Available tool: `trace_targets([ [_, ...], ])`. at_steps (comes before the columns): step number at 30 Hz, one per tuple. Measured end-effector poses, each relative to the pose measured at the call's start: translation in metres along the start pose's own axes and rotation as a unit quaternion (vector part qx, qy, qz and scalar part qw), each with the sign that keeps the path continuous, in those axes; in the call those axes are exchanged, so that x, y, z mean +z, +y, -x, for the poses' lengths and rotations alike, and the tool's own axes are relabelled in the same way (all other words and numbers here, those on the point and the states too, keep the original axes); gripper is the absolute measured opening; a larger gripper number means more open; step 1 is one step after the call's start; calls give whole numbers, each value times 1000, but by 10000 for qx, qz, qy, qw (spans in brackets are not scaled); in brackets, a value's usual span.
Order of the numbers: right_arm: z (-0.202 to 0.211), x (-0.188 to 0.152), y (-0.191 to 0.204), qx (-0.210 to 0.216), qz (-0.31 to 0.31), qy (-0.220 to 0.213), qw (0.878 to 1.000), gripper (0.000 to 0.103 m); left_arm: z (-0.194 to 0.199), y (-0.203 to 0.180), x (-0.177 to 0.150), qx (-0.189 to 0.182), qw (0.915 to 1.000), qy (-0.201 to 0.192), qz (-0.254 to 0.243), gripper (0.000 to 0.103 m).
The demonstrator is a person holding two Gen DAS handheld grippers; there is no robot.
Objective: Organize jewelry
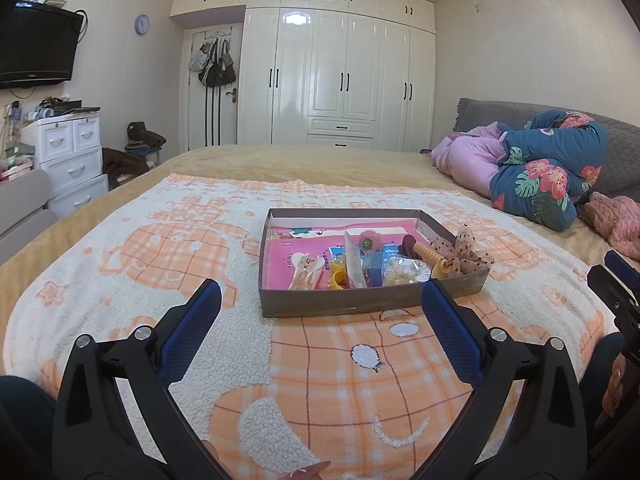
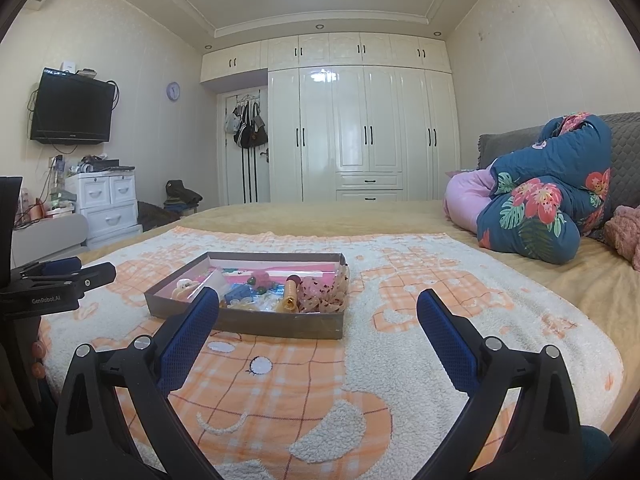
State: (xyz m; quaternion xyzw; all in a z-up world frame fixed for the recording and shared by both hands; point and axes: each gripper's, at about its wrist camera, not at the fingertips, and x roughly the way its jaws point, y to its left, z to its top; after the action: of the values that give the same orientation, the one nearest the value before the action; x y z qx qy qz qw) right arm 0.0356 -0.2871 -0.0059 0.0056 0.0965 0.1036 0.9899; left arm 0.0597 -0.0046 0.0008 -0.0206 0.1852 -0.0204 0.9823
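Here, a shallow grey box [image 1: 360,304] of hair clips and trinkets is sitting on an orange-and-white blanket [image 1: 160,248] on a bed. The left gripper [image 1: 320,300] is hovering before it, jaws apart. The right gripper [image 2: 318,308] is gaping likewise, and only its view is showing the left gripper's side.

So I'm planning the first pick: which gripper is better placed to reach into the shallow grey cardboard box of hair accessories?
Left gripper, probably: the grey cardboard box sits centred between its open fingers; it lies left of the right gripper.
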Motion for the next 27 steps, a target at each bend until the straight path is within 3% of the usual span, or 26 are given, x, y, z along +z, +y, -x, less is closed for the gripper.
trace_targets([
  [27,0,0,-1,1,1,17,10000,97,0,0,1,1,10000,-36,-25,92],
])
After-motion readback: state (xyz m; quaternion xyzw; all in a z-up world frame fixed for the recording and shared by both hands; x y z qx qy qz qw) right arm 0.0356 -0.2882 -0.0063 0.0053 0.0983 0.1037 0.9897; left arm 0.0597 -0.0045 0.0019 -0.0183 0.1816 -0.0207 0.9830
